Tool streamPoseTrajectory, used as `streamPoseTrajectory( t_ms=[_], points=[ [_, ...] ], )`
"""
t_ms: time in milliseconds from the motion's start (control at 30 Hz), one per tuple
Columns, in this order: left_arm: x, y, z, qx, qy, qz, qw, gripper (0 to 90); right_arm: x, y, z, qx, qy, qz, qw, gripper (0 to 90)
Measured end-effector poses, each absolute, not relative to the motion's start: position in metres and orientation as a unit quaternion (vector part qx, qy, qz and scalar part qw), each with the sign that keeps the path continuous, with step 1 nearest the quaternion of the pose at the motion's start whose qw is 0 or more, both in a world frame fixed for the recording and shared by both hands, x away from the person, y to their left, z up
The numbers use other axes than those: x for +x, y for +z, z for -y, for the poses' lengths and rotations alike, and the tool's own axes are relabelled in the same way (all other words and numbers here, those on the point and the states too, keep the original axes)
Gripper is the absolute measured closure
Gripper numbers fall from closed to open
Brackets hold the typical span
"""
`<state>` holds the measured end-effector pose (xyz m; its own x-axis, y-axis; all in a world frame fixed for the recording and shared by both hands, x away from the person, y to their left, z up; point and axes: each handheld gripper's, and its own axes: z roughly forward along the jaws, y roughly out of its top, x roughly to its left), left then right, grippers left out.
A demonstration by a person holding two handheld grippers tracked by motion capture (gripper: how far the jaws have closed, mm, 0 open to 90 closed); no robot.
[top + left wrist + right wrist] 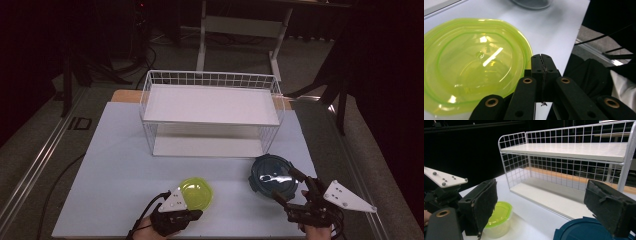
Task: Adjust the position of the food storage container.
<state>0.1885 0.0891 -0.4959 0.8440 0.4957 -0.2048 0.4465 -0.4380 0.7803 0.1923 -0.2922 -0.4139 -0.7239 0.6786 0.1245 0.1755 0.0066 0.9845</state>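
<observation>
Two containers wait in front of the wire rack (210, 112), nothing shelved yet.
Your left gripper (541, 63), jaws clenched on nothing, sits beside the green-lidded tub (196, 193); your right gripper (290, 187), jaws spread wide, straddles the blue-lidded container (270, 174) ungrasped.

On the table (115, 165), the rack (212, 112) sits at twelve o'clock; small container (196, 193) at seven, apparently lidded; larger container (270, 174) at five.

pale table (115, 165) — wire rack (212, 115), green container (196, 192), blue container (270, 174).
</observation>
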Motion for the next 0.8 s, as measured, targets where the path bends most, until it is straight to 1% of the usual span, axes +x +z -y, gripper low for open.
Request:
streamPoseTrajectory(
  t_ms=[233,433,567,700,800],
  points=[
    [0.194,-0.494,-0.104,0.837,0.045,-0.302,0.453,89.3,0.193,-0.414,0.294,0.315,0.633,-0.680,0.194,11.1],
    [0.207,-0.500,-0.126,0.824,0.078,-0.353,0.437,89.4,0.192,-0.414,0.295,0.315,0.633,-0.680,0.193,11.1],
    [0.213,-0.502,-0.134,0.813,0.088,-0.373,0.439,89.4,0.192,-0.414,0.295,0.314,0.634,-0.680,0.193,11.1],
    [0.208,-0.498,-0.125,0.814,0.095,-0.356,0.448,89.3,0.192,-0.414,0.295,0.314,0.634,-0.681,0.192,11.1],
    [0.208,-0.495,-0.114,0.816,0.087,-0.346,0.454,89.4,0.192,-0.414,0.295,0.313,0.635,-0.680,0.190,11.1]
  ],
)
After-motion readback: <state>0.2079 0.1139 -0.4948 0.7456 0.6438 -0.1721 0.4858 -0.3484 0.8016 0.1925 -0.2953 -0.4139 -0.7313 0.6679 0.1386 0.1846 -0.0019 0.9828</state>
